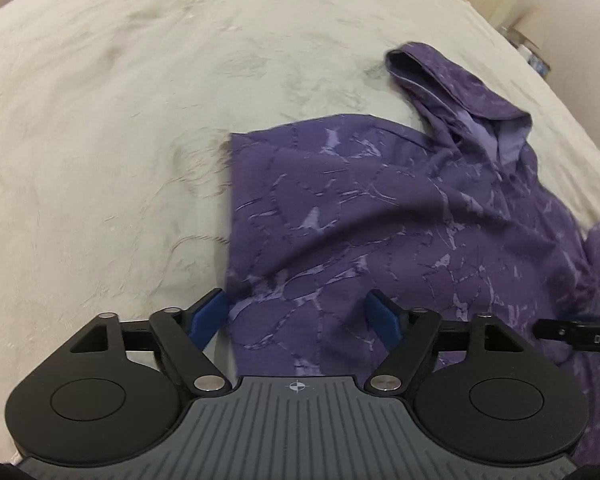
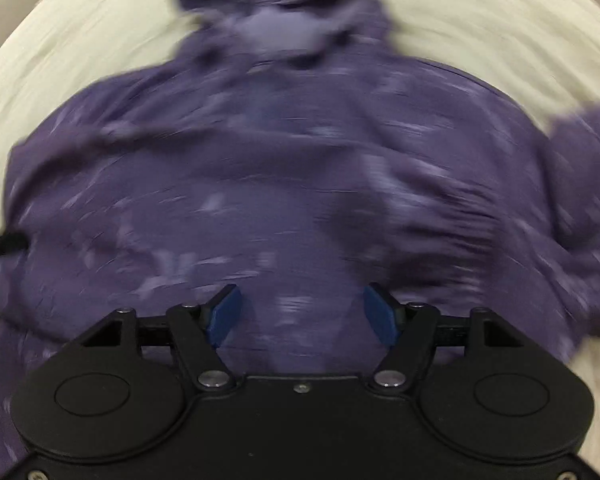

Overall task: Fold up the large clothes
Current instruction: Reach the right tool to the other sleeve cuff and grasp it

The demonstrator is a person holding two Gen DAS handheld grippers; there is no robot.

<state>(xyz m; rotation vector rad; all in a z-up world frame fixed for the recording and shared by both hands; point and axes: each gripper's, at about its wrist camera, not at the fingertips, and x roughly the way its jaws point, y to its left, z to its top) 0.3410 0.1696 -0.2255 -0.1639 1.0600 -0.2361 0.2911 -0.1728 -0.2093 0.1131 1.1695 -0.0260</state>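
A purple marbled hoodie (image 1: 380, 216) lies on a cream bedspread (image 1: 100, 140), its left side folded inward to a straight edge and its hood (image 1: 460, 88) toward the far right. My left gripper (image 1: 298, 312) is open and empty just above the hoodie's near left edge. In the right wrist view the hoodie (image 2: 260, 180) fills the blurred frame, hood (image 2: 284, 12) at the top and a sleeve (image 2: 588, 152) out to the right. My right gripper (image 2: 304, 312) is open and empty over the hoodie's lower middle.
The bedspread (image 2: 480, 20) spreads wide to the left of the hoodie. Cluttered items (image 1: 528, 48) sit beyond the bed's far right edge. The right gripper's black arm (image 1: 580, 334) shows at the right edge of the left wrist view.
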